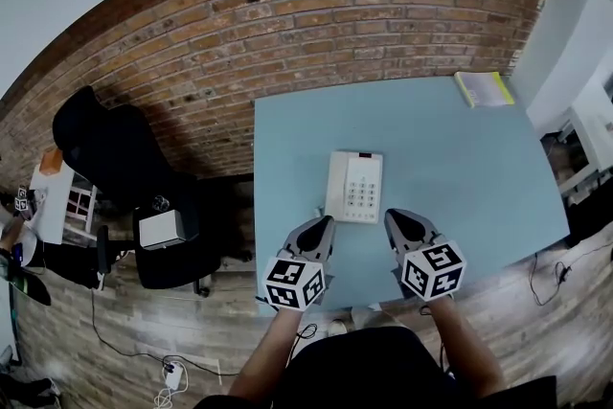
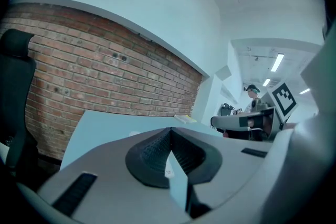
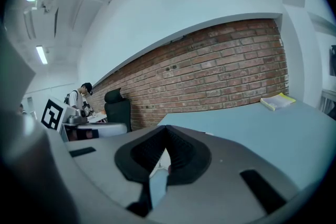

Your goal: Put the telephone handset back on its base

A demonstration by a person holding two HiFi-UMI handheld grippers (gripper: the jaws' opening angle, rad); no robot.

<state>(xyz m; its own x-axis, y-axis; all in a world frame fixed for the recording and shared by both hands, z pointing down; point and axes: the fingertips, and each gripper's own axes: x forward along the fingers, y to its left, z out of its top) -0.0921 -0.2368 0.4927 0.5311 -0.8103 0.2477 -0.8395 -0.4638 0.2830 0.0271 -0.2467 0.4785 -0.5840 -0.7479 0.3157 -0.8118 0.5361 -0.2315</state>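
We cannot read the keys on the telephone (image 1: 354, 187); they are too small. The cover print of the yellow book (image 1: 484, 88) escapes us too.

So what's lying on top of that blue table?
A white telephone near the middle and a yellow book at the far right corner. The left tongs and right tongs cover part of the table's near edge, hiding anything beneath.

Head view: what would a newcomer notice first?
A white telephone sits on the pale blue table, with the left gripper and right gripper, both shut and empty, just short of it. A red brick wall runs behind; a black office chair stands left of the table.
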